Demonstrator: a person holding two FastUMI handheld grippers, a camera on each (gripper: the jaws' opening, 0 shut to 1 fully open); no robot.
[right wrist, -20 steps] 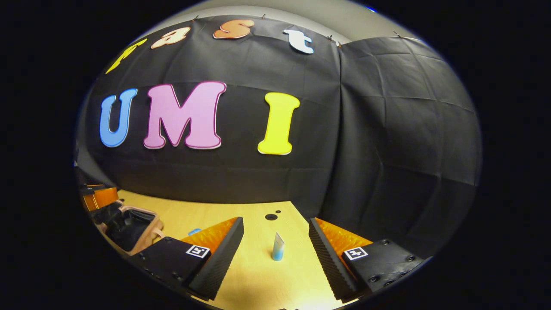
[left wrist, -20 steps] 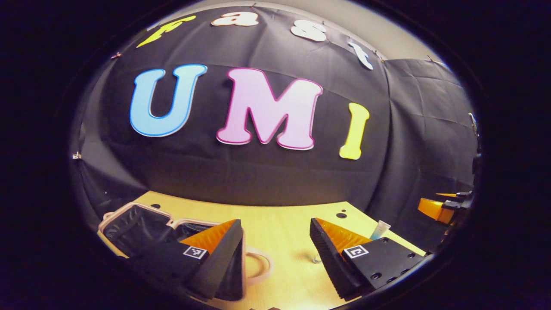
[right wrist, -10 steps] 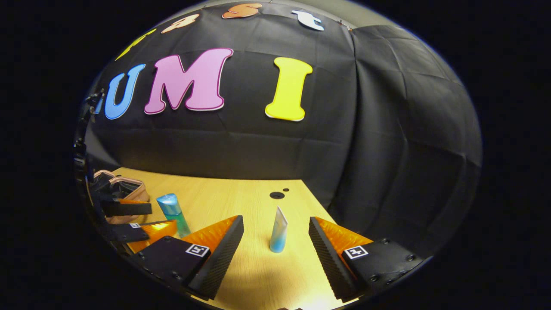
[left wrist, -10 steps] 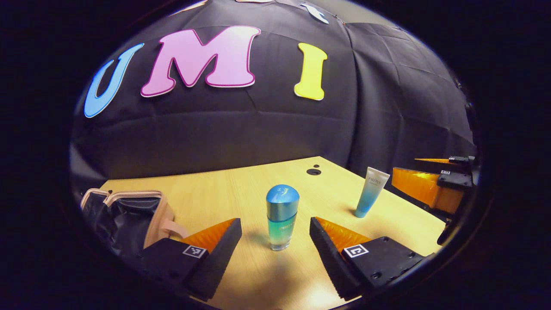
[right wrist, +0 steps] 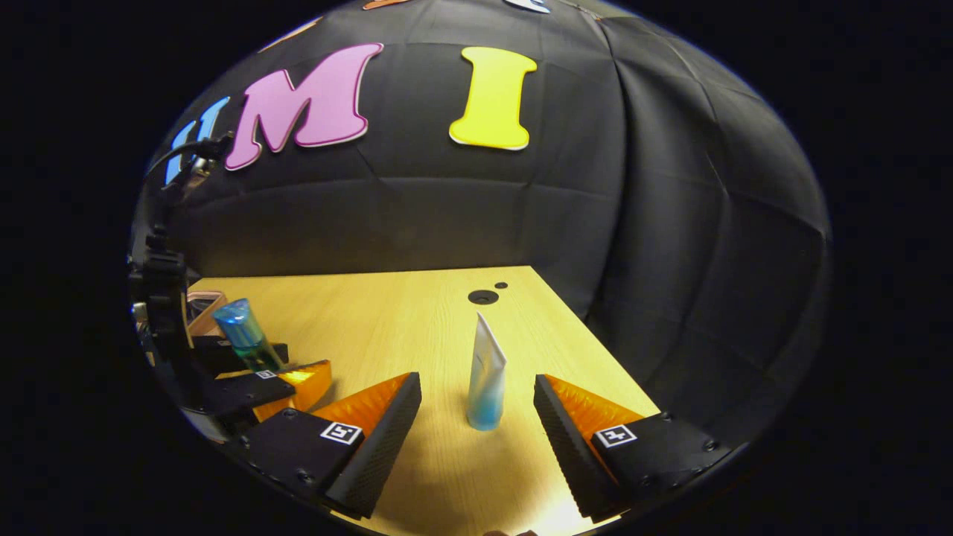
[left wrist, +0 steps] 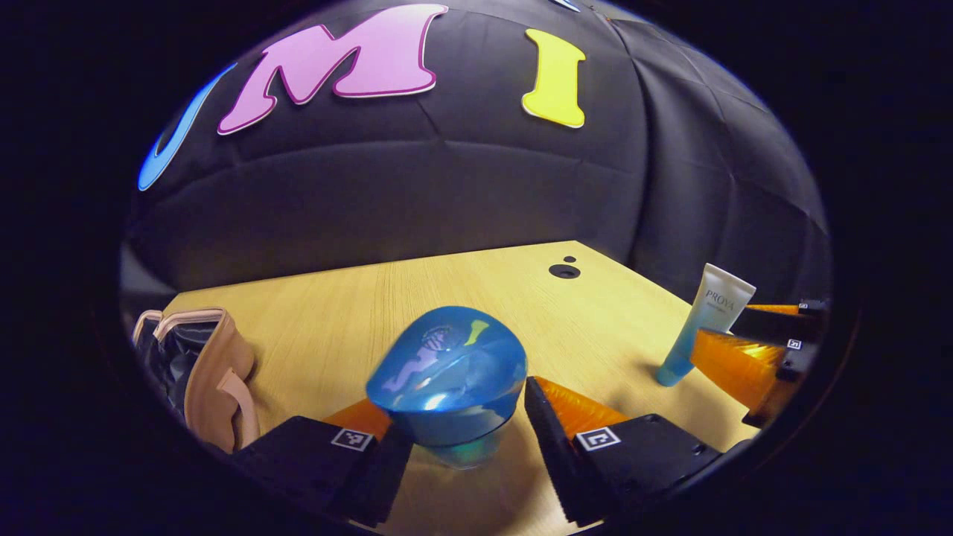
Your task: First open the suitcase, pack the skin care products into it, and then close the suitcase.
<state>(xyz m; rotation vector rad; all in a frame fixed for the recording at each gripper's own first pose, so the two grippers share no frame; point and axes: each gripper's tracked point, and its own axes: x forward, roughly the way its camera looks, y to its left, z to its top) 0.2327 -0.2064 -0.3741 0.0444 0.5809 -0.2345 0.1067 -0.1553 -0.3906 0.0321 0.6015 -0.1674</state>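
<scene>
Black cloth is backing a pale wooden counter that is carrying everything in play. At roughly nine o'clock in the left gripper view, the pink suitcase is lying open with its dark lining showing. The left gripper is sitting spread around a blue-capped bottle, which is standing upright between its fingers near six o'clock; whether either finger is touching the glass I cannot tell. The right gripper is likewise standing wide apart and holding nothing, with a white-and-blue tube standing on its cap between the fingers, apart from both. In the right gripper view the bottle is appearing at nine o'clock.

Judgement: the step in hand is the pick-up of both products, with packing not yet begun. To do it well, each gripper should be centring on its item and closing low on the body, below the rounded cap for the bottle, since the cap looks slippery. The tube is narrow-based and likely to topple if one finger arrives first.
</scene>
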